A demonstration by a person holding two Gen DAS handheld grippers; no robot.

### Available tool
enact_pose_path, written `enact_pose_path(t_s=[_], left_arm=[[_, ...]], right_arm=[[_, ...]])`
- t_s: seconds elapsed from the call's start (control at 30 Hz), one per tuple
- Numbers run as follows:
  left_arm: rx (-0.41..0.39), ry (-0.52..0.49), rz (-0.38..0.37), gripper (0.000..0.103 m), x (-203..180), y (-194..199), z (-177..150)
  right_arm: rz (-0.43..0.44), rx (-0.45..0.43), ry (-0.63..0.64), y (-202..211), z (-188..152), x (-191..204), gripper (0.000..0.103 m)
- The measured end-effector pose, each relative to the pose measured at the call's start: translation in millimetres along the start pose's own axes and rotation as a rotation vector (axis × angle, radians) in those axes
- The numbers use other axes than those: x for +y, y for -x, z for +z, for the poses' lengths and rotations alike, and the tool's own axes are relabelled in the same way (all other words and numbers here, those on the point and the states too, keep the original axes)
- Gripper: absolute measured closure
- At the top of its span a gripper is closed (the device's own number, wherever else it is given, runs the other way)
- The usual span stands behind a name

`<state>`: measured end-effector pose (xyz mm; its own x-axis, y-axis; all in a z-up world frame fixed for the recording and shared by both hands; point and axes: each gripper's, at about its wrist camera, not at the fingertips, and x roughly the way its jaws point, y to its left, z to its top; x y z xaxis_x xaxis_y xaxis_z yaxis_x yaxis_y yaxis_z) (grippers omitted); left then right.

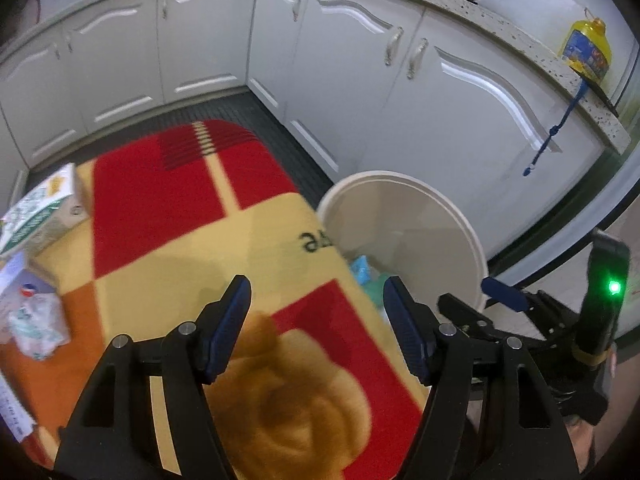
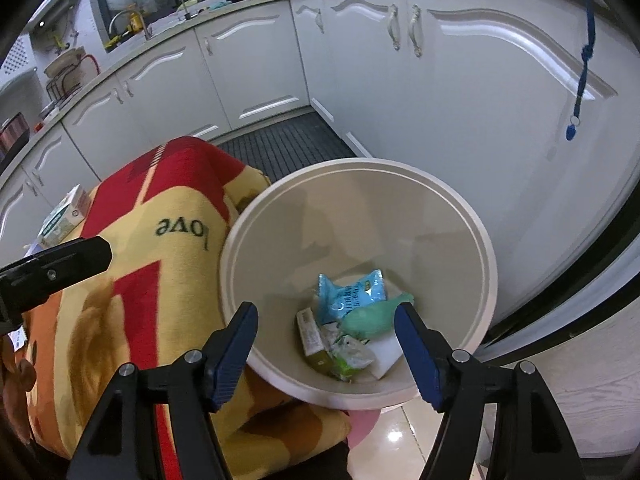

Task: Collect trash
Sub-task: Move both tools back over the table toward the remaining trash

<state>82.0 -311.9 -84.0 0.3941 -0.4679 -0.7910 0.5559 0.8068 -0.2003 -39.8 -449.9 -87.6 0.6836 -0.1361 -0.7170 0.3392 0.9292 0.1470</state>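
Blanket (image 2: 132, 280) lettered "love" beside bin (image 2: 476, 248).

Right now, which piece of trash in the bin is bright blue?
The crinkled blue packet, lying highest in the bin; the others are mint green, olive, or white.

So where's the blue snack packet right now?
The blue snack packet lies at the bottom of the white bin, seen in the right wrist view between the open right tongs, beside a green wrapper.
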Motion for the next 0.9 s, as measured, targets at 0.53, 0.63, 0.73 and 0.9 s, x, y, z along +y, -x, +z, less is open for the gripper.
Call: enact_pose_path(t_s=[0.53, 0.63, 0.73, 0.9], left_arm=[[-0.082, 0.033, 0.153, 0.035, 54.7, 55.9, -34.6], [-0.088, 0.05, 0.175, 0.035, 69.7, 66.3, -42.7], [-0.094, 0.077, 0.192, 0.035, 85.4, 77.2, -51.8], [-0.103, 0.117, 0.217, 0.035, 110.6, 95.9, -66.4]], right_arm=[[0.091, -0.031, 0.106, 21.7, -1.6, 77.2, 0.034], [0.112, -0.029, 0.128, 23.5, -4.0, 95.2, 0.034], [0.13, -0.025, 0.155, 23.9, -5.5, 113.3, 0.033], [0.16, -0.022, 0.203, 27.9, -8.9, 142.5, 0.033]])
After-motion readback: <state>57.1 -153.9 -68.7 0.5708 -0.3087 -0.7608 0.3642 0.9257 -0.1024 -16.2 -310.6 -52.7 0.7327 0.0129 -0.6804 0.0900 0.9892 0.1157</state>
